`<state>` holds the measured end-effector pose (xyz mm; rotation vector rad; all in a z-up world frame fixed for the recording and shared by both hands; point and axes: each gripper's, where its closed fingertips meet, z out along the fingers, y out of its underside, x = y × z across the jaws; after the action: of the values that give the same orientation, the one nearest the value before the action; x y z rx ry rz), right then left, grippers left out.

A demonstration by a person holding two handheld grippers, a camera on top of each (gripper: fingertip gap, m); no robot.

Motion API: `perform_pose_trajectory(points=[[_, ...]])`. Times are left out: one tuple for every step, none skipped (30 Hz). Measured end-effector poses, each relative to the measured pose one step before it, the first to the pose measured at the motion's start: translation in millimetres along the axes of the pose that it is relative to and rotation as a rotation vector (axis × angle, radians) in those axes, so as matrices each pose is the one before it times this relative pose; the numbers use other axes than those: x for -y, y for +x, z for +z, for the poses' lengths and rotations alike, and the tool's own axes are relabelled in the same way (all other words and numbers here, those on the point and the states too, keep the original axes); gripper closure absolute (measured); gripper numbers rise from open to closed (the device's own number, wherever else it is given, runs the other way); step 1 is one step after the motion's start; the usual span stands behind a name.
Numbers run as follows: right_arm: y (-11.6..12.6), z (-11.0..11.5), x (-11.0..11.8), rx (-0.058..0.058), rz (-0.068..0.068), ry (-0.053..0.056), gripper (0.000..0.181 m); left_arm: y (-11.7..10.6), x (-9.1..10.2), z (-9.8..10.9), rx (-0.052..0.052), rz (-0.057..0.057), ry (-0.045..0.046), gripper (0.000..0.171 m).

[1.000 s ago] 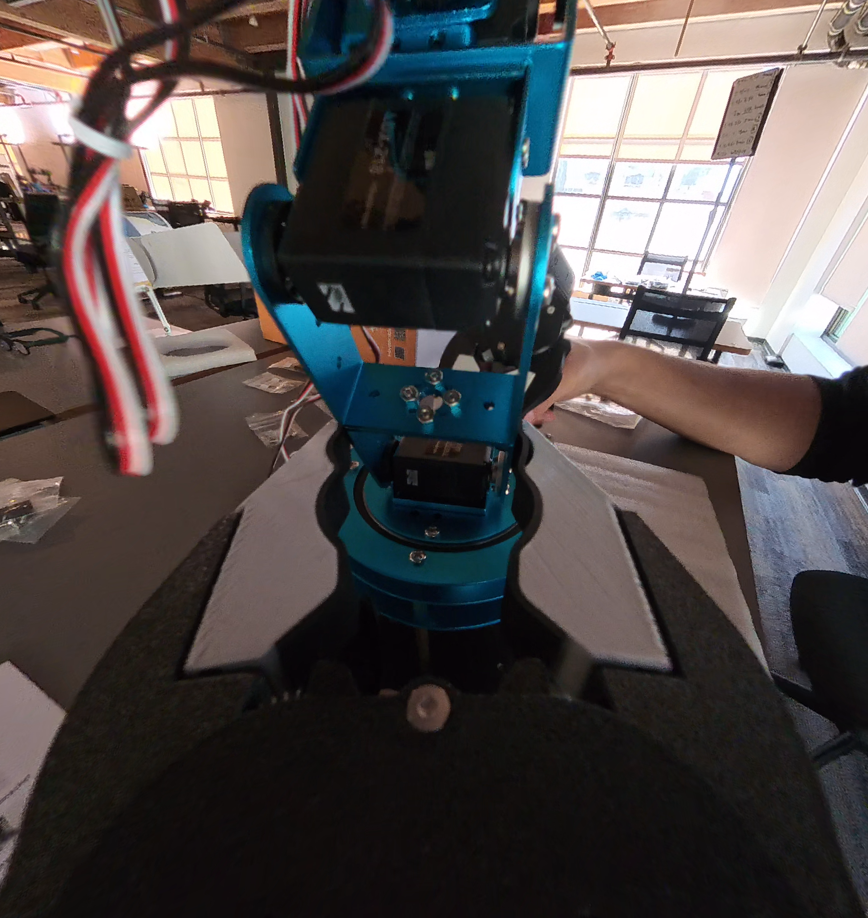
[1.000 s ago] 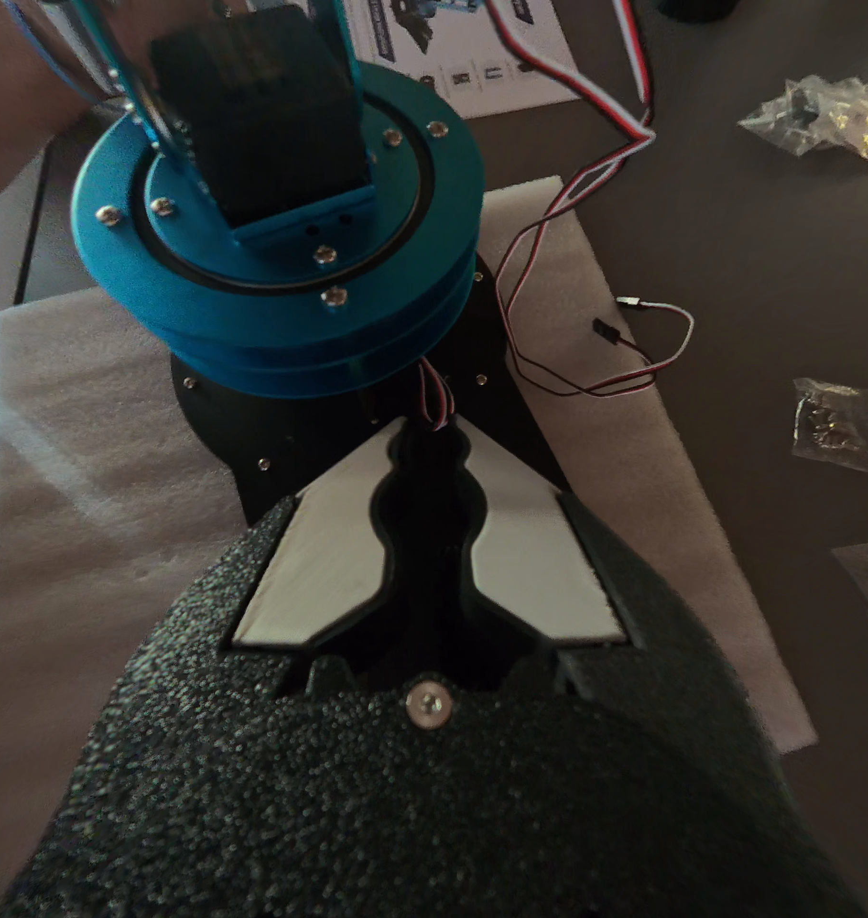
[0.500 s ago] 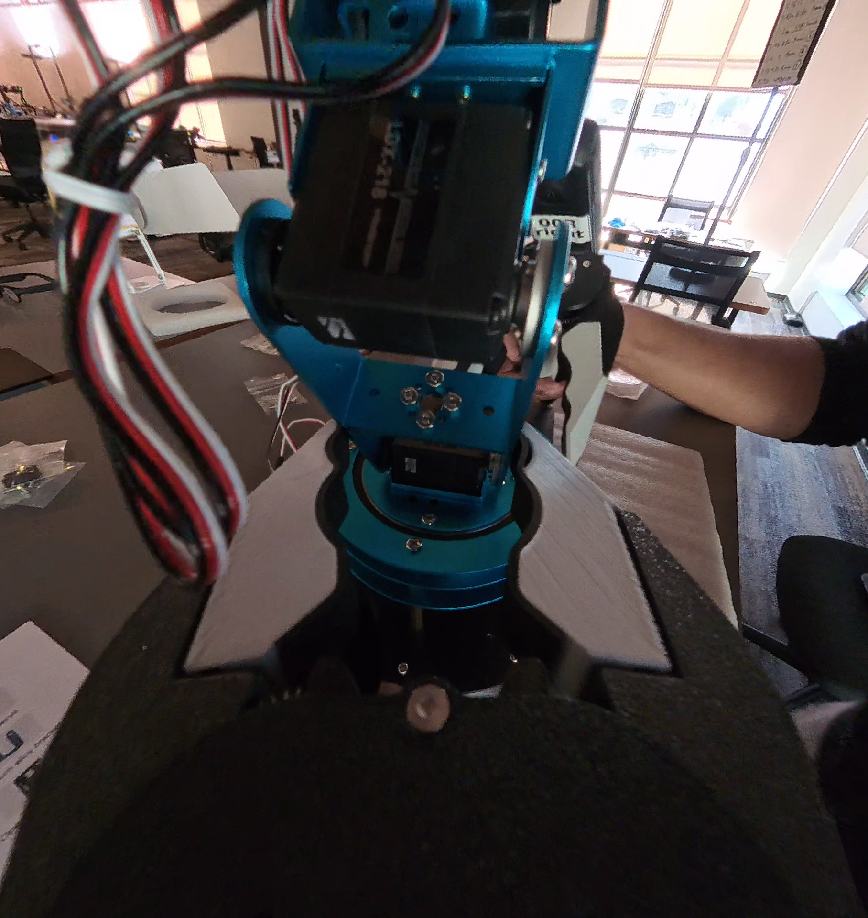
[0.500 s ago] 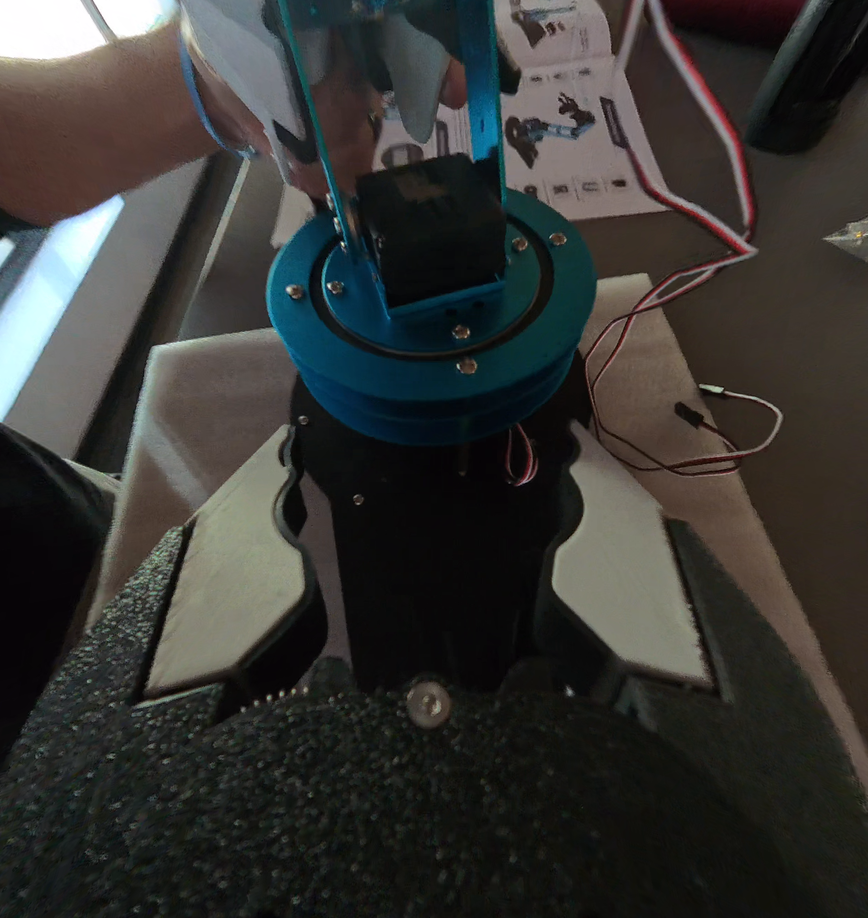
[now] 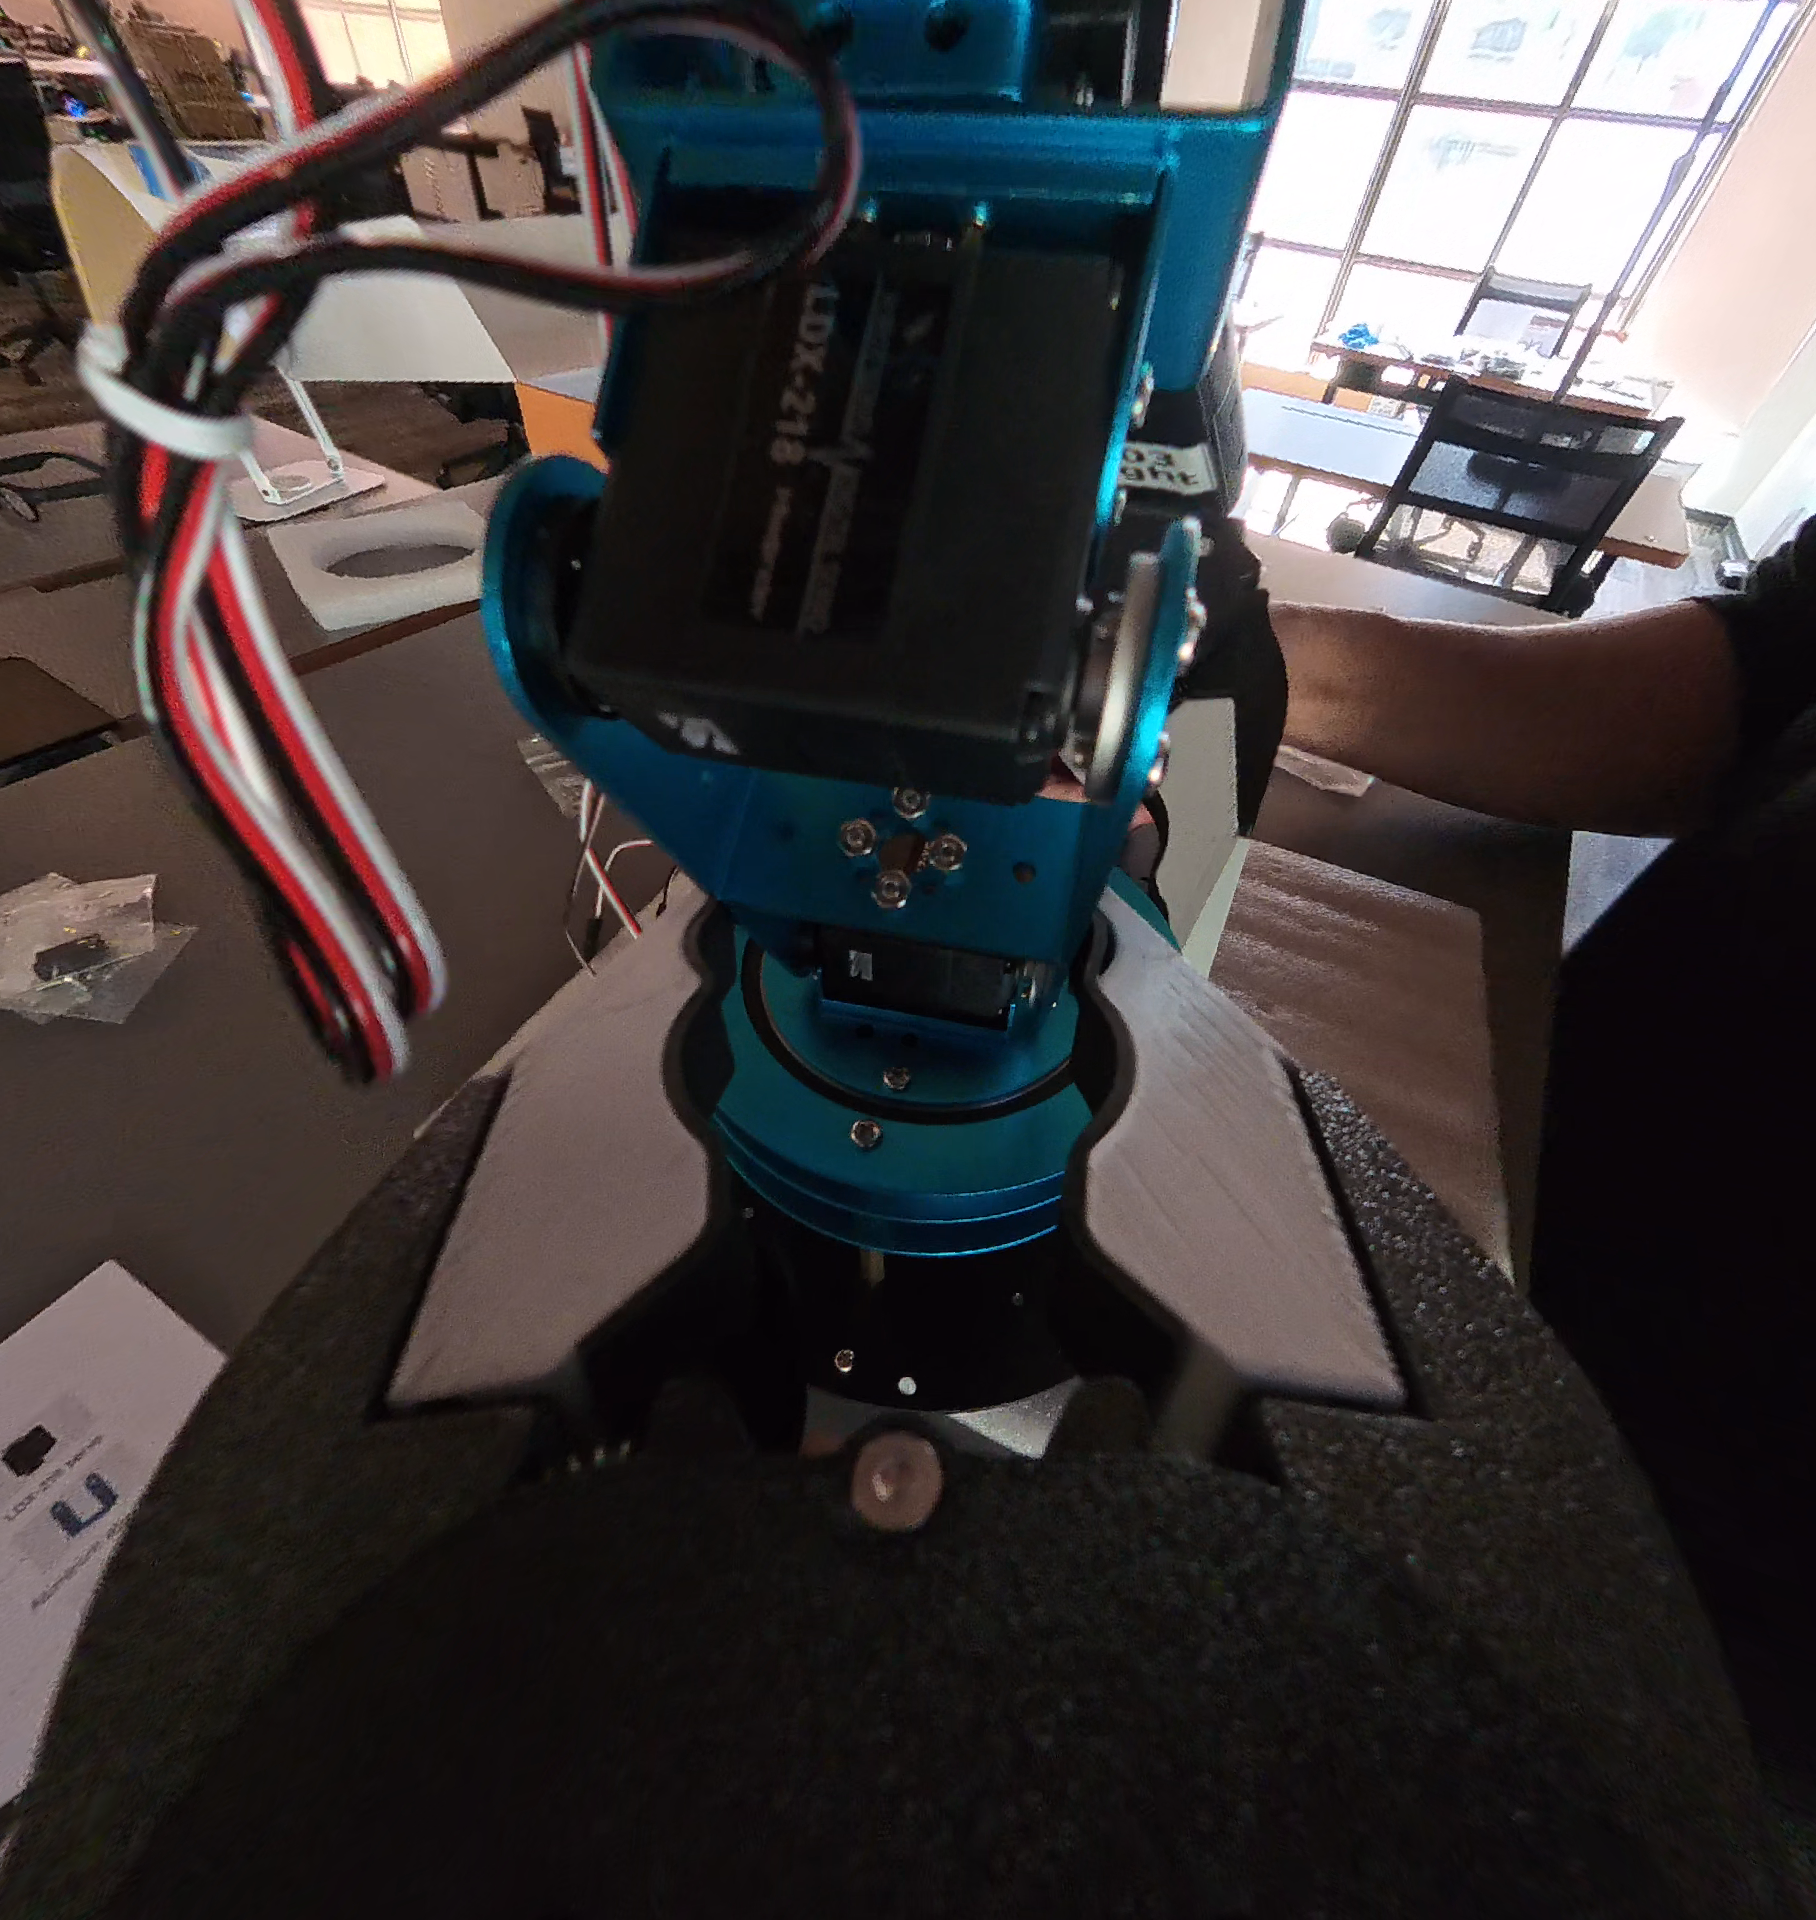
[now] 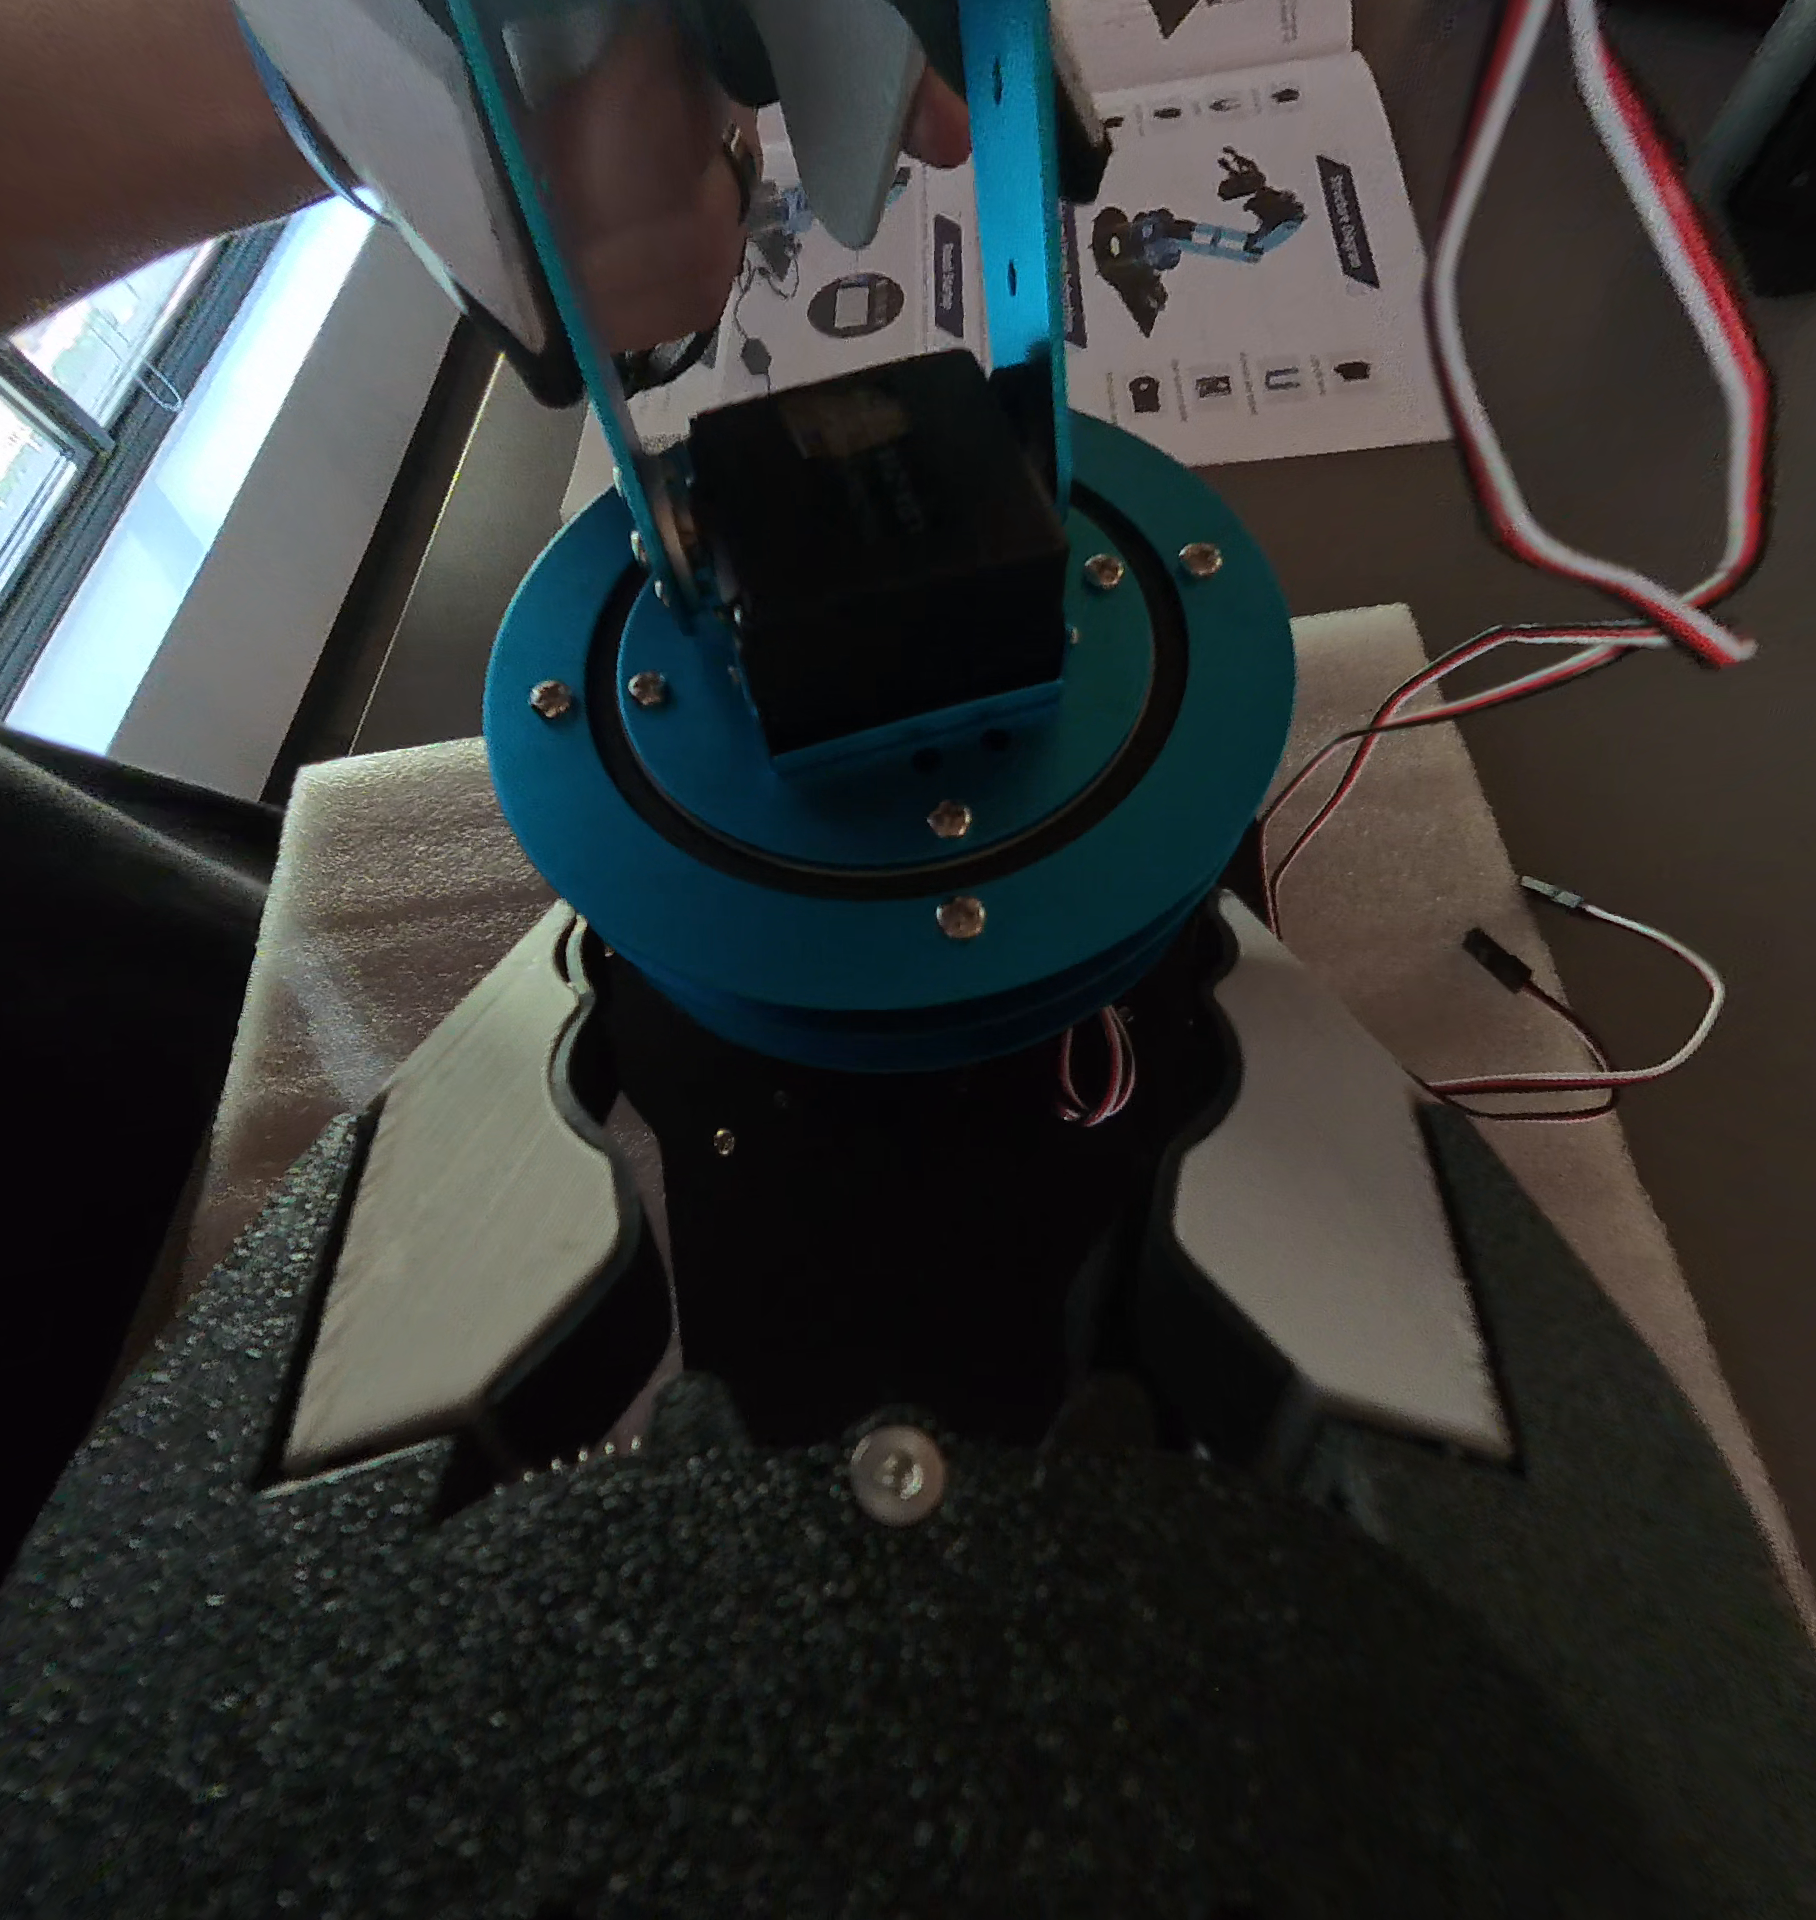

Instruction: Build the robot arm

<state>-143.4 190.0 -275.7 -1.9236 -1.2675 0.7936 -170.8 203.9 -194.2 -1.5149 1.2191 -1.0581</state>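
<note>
The left gripper [image 5: 899, 1039] has its white fingers [image 5: 561, 1132] closed in around the blue round base [image 5: 893, 1153] of a small robot arm kit, one finger on each side of the ring, though actual contact is hard to confirm. The right gripper [image 6: 899, 997] stands wide, its two fingers [image 6: 468, 1247] spread either side of the black base plate [image 6: 862, 1247] just under that same blue base [image 6: 883, 831], touching nothing that can be seen. Above the base rise the blue brackets [image 5: 883, 862] carrying a large black servo [image 5: 862, 499]; a smaller black servo [image 6: 883, 582] sits on the base's turntable. The base plate rests on a white foam sheet [image 6: 384, 894]. Beside the base a bundle of red, white and black servo wires [image 5: 260, 748] hangs loose, and one thinner lead with a plug [image 6: 1569, 997] trails off the foam. Beyond the base lies an open instruction sheet [image 6: 1247, 260]. Left of the base lies one clear parts bag [image 5: 52, 956]. The arm looks top-heavy, so a squeeze low on the smooth ring might let it tip or twist, and the hanging wires could snag on a finger. Two servos, two grippers and one base can be counted.
</note>
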Motion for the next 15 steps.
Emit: perform_pose_trajectory(points=[[0.08, -1.02, -0.67, 0.0014, -0.0072, -0.0115, 0.071, 0.63, 0.43, 0.88, 0.001, 0.0044, 0.0, 0.108], [0.01, -1.0, -0.41, 0.0017, -0.0071, -0.0087, 0.071, 0.66, 0.28, 0.63, -0.0015, 0.007, -0.00088, 0.107], [0.3, -0.74, 0.35, -0.0012, -0.0062, -0.0007, 0.071, 0.29, 0.62, 0.33, -0.0014, 0.007, 0.00137, 0.108], [0.32, -0.38, 0.69, -0.0036, -0.0066, 0.0076, 0.069, 0.12, 0.87, 0.11, -0.0006, 0.0099, 0.00305, 0.106], [0.15, -0.47, 0.72, -0.0069, -0.01, 0.0109, 0.07, 0.33, 0.66, -0.09, -0.0026, 0.0121, 0.00173, 0.103], [0.33, -1.05, 0.53, -0.0117, -0.0126, 0.0067, 0.07, 0.96, 0.56, -0.32, -0.0037, 0.0112, -0.00027, 0.103], [0.42, -1.05, -0.08, -0.0128, -0.0102, -0.0006, 0.07, 1.33, 0.28, -0.13, -0.0032, 0.0101, -0.00458, 0.103], [0.33, -1.07, -0.64, -0.01, -0.0044, -0.0102, 0.07, 1.1, 0.2, 0.33, -0.003, 0.0073, -0.00884, 0.104], [0.28, -0.84, -1.1, 0.0006, 0.0055, -0.013, 0.07, 0.23, 0.0, 0.83, -0.0023, 0.0024, -0.01268, 0.104], [0.2, 0.04, -1.4, 0.0121, 0.0141, -0.01, 0.071, -0.79, -0.61, 1.22, -0.0019, -0.0049, -0.01395, 0.103], [0.16, 0.87, -1.14, 0.0194, 0.0161, -0.0061, 0.071, -1.95, -1.23, 1.05, -0.0042, -0.0184, -0.00928, 0.103], [0.77, 1.9, -1.49, 0.0212, 0.0203, -0.0066, 0.07, -2.77, -2.21, 0.69, -0.0046, -0.0239, -0.0022, 0.108], [1.07, 1.42, -0.51, 0.0151, 0.0157, -0.0029, 0.07, -3.06, -1.68, 0.0, -0.005, -0.024, 0.01054, 0.108], [0.25, -1.08, 2.88, 0.0081, 0.0062, 0.0126, 0.072, -2.24, 0.63, -1.02, -0.0069, -0.0201, 0.02689, 0.108], [0.19, 0.26, 0.17, 0.0018, 0.0057, -0.0021, 0.071, -1.47, 0.03, -1.37, -0.0058, -0.0138, 0.01925, 0.108]])
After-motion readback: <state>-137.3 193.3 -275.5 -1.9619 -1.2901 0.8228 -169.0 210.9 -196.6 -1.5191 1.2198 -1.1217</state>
